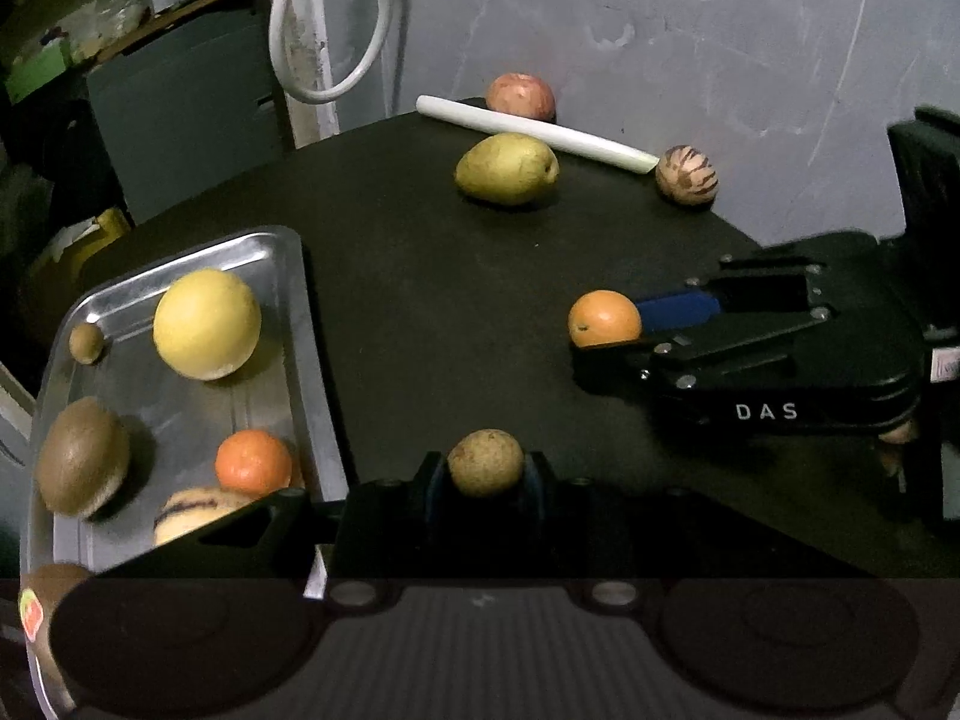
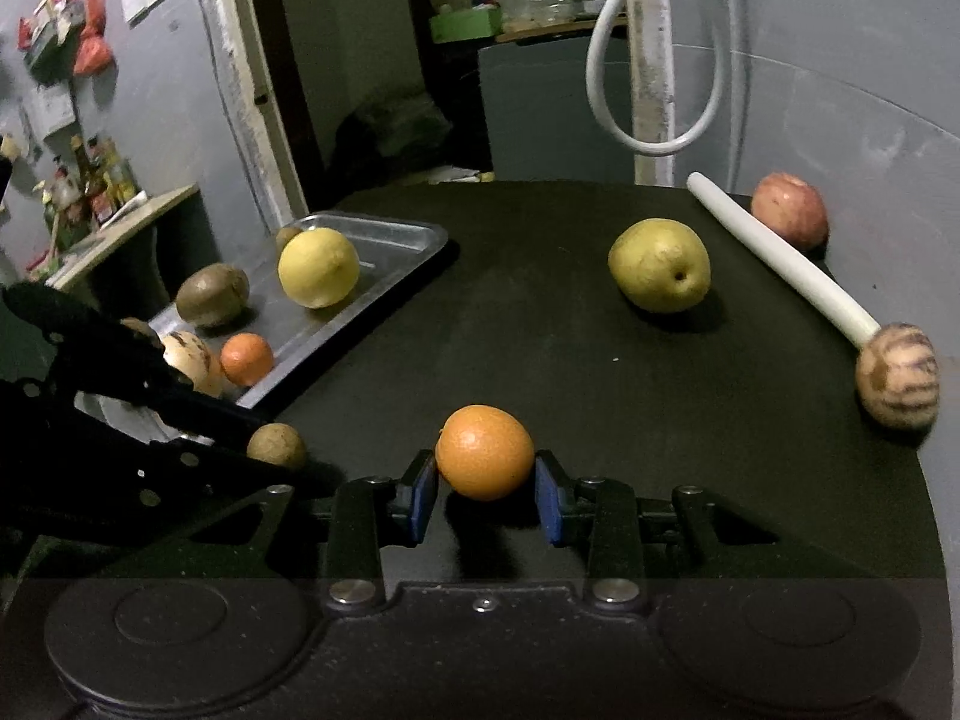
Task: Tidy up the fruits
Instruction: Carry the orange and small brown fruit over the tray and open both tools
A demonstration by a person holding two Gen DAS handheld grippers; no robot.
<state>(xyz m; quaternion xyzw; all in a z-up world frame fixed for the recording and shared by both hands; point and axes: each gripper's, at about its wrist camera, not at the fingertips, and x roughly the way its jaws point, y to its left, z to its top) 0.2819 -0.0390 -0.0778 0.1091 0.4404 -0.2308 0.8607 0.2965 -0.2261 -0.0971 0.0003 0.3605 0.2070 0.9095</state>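
Note:
My left gripper (image 1: pixel 486 471) is shut on a small brown round fruit (image 1: pixel 486 462), just right of the metal tray (image 1: pixel 288 276); the fruit also shows in the right wrist view (image 2: pixel 276 445). My right gripper (image 2: pixel 485 489) stands around an orange (image 2: pixel 485 451) on the black table, with small gaps between the blue pads (image 2: pixel 423 495) and the fruit. The orange also shows in the left wrist view (image 1: pixel 605 318). The tray holds a lemon (image 1: pixel 207 324), a kiwi (image 1: pixel 81 456), a mandarin (image 1: pixel 253 461), a striped fruit (image 1: pixel 198 510) and a small brown fruit (image 1: pixel 86 343).
A green pear (image 1: pixel 507 168), a red apple (image 1: pixel 519 96), a striped round fruit (image 1: pixel 686 174) and a white tube (image 1: pixel 534 132) lie at the table's far side near the grey wall. A white cable loop (image 1: pixel 324 30) hangs behind. A cluttered shelf (image 2: pixel 108 204) stands at the left.

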